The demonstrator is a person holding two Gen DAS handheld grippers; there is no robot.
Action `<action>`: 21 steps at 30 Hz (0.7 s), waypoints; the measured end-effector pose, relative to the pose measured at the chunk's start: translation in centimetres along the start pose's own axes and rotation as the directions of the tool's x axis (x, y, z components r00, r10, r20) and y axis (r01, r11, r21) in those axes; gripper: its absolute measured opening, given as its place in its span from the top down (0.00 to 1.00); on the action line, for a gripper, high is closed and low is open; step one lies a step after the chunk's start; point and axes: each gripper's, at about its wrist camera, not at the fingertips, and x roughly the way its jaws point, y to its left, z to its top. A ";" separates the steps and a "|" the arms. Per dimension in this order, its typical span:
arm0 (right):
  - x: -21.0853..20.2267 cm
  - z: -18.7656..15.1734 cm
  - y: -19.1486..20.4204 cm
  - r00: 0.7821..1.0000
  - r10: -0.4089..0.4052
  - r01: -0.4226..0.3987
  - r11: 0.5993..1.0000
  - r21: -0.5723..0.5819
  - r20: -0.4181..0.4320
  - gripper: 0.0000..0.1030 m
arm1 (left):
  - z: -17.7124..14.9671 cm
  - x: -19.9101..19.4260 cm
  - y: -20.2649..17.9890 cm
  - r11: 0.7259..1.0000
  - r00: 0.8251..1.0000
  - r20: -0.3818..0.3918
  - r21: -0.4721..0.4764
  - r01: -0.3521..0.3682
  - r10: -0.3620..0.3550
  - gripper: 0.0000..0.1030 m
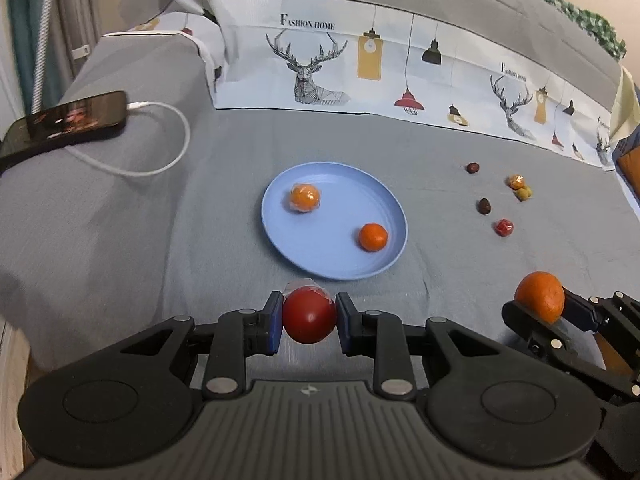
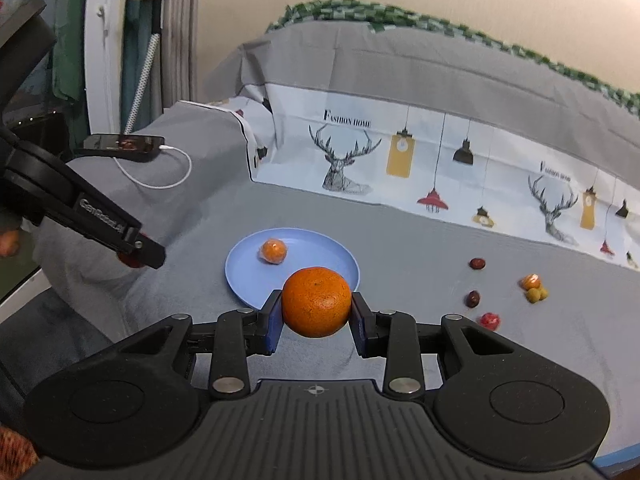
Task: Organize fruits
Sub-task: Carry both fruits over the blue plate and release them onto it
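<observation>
A blue plate (image 1: pixel 320 256) lies on the grey cloth and holds a wrapped orange (image 1: pixel 305 197) and a bare orange (image 1: pixel 373 237). My left gripper (image 1: pixel 309 316) is shut on a red fruit (image 1: pixel 309 314) in clear wrap, just short of the plate's near rim. My right gripper (image 2: pixel 316 304) is shut on a large orange (image 2: pixel 316 302), held above the near edge of the plate (image 2: pixel 248 264). The wrapped orange (image 2: pixel 273 250) shows there too. The right gripper with its orange (image 1: pixel 540 294) also shows at the right of the left wrist view.
Small fruits lie right of the plate: two dark ones (image 1: pixel 484 206), a red wrapped one (image 1: pixel 504 227), an orange and green cluster (image 1: pixel 519 186). A phone (image 1: pixel 68 120) with a white cable (image 1: pixel 160 160) rests on the raised left cushion. A printed cloth (image 1: pixel 380 64) stands behind.
</observation>
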 end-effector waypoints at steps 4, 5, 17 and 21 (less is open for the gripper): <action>3.2 1.1 -0.6 0.999 -0.002 0.004 0.999 0.040 -0.037 0.65 | 1.9 3.0 -0.3 1.000 1.000 -0.027 0.005 0.001 -0.001 0.71; 3.9 1.4 -0.8 0.999 -0.007 0.009 0.999 0.042 -0.042 0.65 | 2.5 3.6 -0.2 1.000 1.000 -0.028 0.002 -0.002 0.002 0.71; 14.1 3.5 -1.4 0.996 0.006 -0.002 0.999 0.044 -0.090 0.65 | 7.6 11.5 0.6 0.999 0.998 -0.053 0.003 -0.046 0.046 0.71; 17.4 3.3 -1.7 0.993 0.000 0.004 0.999 0.033 -0.119 0.65 | 8.0 14.9 0.5 0.998 0.995 -0.088 0.019 -0.052 0.053 0.71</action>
